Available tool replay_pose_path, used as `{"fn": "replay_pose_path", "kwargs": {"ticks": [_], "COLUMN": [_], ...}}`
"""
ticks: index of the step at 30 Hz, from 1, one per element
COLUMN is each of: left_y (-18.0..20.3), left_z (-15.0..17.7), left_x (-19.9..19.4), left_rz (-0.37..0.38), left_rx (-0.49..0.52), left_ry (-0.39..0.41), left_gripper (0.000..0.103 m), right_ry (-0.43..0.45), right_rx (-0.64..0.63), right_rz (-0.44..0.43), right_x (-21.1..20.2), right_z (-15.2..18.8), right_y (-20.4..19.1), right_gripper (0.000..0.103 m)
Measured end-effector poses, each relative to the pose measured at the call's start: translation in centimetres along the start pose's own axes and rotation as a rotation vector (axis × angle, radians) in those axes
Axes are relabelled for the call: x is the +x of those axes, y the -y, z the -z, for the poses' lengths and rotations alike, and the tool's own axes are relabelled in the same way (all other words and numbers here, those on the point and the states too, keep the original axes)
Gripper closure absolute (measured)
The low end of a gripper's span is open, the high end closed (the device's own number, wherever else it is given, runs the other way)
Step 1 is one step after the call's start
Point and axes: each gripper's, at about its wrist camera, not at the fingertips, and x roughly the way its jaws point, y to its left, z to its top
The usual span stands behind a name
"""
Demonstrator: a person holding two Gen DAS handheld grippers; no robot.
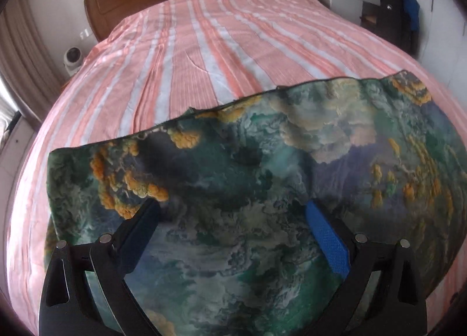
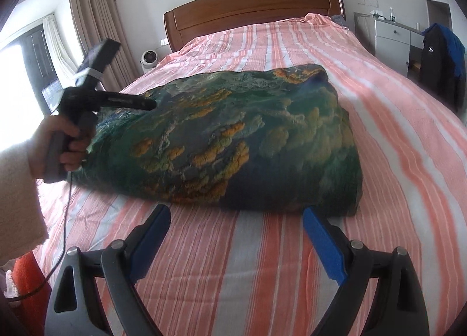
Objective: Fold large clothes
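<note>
One folded garment [image 2: 233, 137], two tongs [image 2: 236, 216] [image 1: 233, 204], one bed [image 2: 379, 160], one fan [image 2: 149, 59], one curtain [image 2: 93, 23].

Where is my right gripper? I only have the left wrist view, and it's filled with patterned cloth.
Observer: The right gripper is open over the bare striped sheet, just short of the green garment's near edge.
Operator: Any cloth between its fingers?
Observer: None; only sheet shows there.
Operator: How does the left one look from that side?
Observer: The left gripper points at the garment's left end; I can't tell whether it touches.
</note>
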Motion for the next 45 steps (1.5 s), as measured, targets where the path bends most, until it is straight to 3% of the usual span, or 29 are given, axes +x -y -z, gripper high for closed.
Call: {"fn": "replay_pose_path", "kwargs": {"ticks": [3, 9, 15, 18, 22, 25, 29, 32, 34, 38, 45], "left_y": [0.9, 0.4, 0.9, 1.6, 3.5, 3.6, 1.5, 0.3, -0.6, -2.3, -1.5], "left_z": [1.4, 4.7, 7.9, 9.2, 10.2, 8.8, 3.9, -0.5, -2.3, -2.6, -1.1], "left_x": [-1.1, -4.4, -6.8, -7.4, -8.4, -8.7, -7.6, -4.1, -1.0, 3.1, 0.5], "left_rz": [-0.004, 0.056, 0.085, 0.109, 0.072, 0.063, 0.078, 0.041, -0.001, 0.006, -0.055], "left_rx": [0.038, 0.016, 0.067, 0.121, 0.269, 0.295, 0.172, 0.107, 0.053, -0.083, -0.014], "left_ry": [0.025, 0.040, 0.025, -0.010, -0.013, 0.009, 0.054, 0.040, -0.010, -0.090, -0.029], "left_gripper": [0.003, 0.003, 0.003, 0.003, 0.003, 0.003, 0.003, 0.002, 0.002, 0.001, 0.002], "right_ry": [-0.002, 0.038, 0.048, 0.048, 0.057, 0.070, 0.087, 0.083, 0.076, 0.073, 0.073], "right_rx": [-0.002, 0.010, 0.013, 0.012, 0.006, 0.017, 0.031, 0.033, 0.041, 0.080, 0.167], "right_rz": [-0.018, -0.035, -0.032, -0.035, -0.042, -0.047, -0.049, -0.044, -0.042, -0.040, -0.022], "right_x": [0.0, -0.5, -0.7, -0.6, -0.7, -1.0, -1.3, -1.1, -0.9, -0.9, -1.0], "right_z": [0.5, 0.6, 1.0, 1.0, 1.3, 1.4, 1.5, 1.6, 1.7, 1.6, 1.9], "right_y": [0.1, 0.5, 0.7, 0.6, 0.7, 0.9, 1.2, 1.4, 1.5, 2.4, 4.6], "right_gripper": [0.012, 0.012, 0.012, 0.012, 0.012, 0.012, 0.012, 0.012, 0.012, 0.012, 0.012]}}
